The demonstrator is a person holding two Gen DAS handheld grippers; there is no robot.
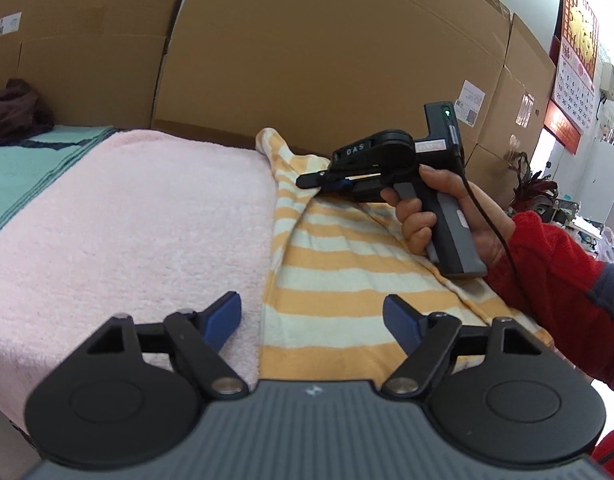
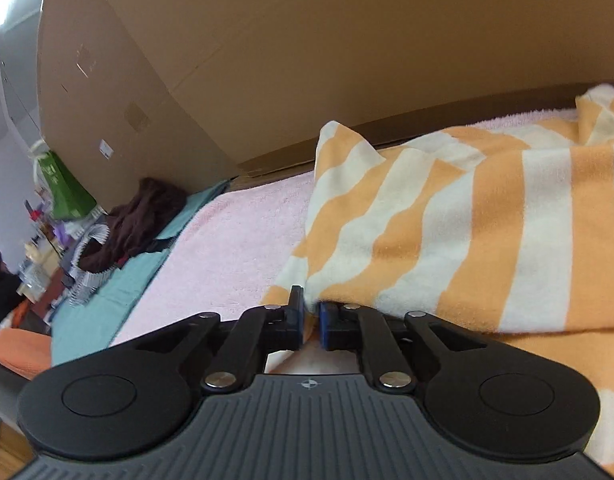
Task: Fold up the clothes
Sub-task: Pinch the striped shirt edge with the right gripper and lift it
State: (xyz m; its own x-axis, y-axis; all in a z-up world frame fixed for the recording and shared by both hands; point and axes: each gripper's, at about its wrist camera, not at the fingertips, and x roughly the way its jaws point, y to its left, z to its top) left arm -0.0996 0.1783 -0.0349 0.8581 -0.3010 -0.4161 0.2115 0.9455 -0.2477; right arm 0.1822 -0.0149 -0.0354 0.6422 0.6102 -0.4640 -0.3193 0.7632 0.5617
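My left claw (image 1: 311, 318) is spread, nothing between the pads, hanging low over the near edge of the striped towel (image 1: 339, 264), right about where it meets the pink towel (image 1: 147, 216) it lies on. To do this step well I'd drop the left claw onto the near left corner, bite a single layer only and not snag the pink one under it, then lift level with the other side so the fold edge comes out straight. The striped towel sits on the right part of the pink towel, rumpled, one corner poking up at the far end by the cardboard boxes (image 1: 307, 48). Its long axis looks to run away from me toward the boxes, stripes crossing it side to side, though bunching makes that rough. Farther right, my right claw (image 1: 311, 181) is pressed together, held in my right hand (image 1: 435, 216), pinching a ridge of the striped towel (image 2: 447, 220); from the right wrist view the right claw (image 2: 311, 316) has fabric caught between the blue pads. That grip looks shallow to me, it could slip once I pull.
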